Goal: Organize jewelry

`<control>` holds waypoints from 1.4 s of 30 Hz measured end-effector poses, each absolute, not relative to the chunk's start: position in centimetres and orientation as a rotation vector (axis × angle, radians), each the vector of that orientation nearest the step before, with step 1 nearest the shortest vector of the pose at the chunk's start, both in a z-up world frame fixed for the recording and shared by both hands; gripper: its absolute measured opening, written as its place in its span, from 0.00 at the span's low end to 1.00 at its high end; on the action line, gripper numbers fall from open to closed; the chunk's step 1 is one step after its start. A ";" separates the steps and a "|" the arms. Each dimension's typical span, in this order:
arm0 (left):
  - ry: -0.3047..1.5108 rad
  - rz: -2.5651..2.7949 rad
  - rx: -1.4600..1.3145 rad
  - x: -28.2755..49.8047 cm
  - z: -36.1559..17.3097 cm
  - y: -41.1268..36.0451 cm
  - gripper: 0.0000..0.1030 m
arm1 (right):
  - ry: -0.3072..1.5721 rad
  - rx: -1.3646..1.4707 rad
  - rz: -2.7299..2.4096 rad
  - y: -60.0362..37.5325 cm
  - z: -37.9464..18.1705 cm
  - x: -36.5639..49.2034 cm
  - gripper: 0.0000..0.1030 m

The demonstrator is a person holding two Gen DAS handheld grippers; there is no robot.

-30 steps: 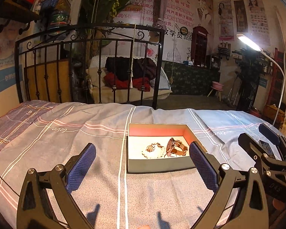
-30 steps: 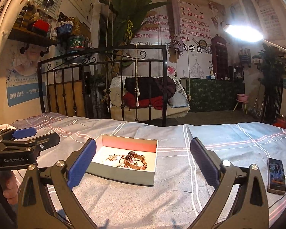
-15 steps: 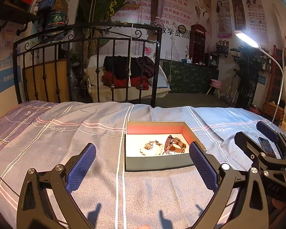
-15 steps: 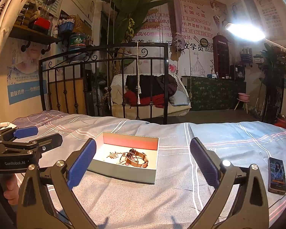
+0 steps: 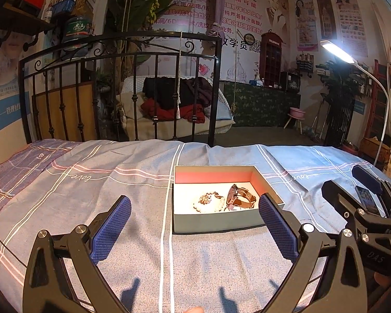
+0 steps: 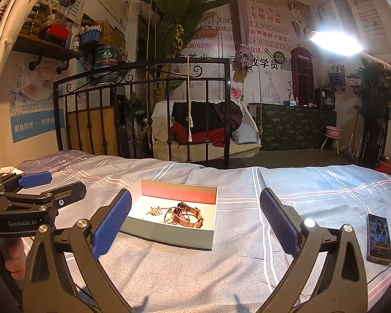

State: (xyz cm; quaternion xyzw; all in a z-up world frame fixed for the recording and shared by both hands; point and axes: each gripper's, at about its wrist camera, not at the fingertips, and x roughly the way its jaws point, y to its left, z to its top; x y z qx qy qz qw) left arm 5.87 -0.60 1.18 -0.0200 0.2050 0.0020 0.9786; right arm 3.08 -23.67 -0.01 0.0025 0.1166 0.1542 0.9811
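Bed (image 5: 91, 208): covered by a grey-blue sheet with white and pink stripes; black iron rail at the far edge.

Left claw (image 5: 195, 224): blue-padded fingers spread wide, holding nothing, raised above the sheet; the box sits between and beyond its fingers.

Right claw (image 6: 195, 221): fingers likewise spread wide and empty, above the sheet, near side of the box.

Box (image 5: 221, 221): shallow, lidless, grey outside, red inner wall, pale floor; rests flat on the bed between the two claws.

Phone (image 6: 378, 240): lies face up on the sheet, well right of the box, screen lit.

Watch (image 5: 241, 198): brown strap, on its side in the box's right half.

Bracelet (image 5: 208, 202): pale beads with a gold-toned piece, just left of the watch, inside the box.
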 end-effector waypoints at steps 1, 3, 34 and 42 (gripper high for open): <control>0.414 0.008 -0.035 5.9 1.2 -0.6 0.94 | 0.236 0.005 0.311 -23.7 0.0 3.1 0.94; 0.421 0.010 -0.023 5.9 1.2 -0.6 0.94 | 0.238 0.003 0.311 -23.6 -0.1 3.1 0.94; 0.398 0.030 -0.005 5.6 1.4 -1.4 0.94 | 0.239 0.004 0.306 -24.1 0.0 2.9 0.94; 0.399 0.027 -0.006 5.6 1.5 -1.4 0.94 | 0.241 0.004 0.306 -24.1 0.1 2.9 0.94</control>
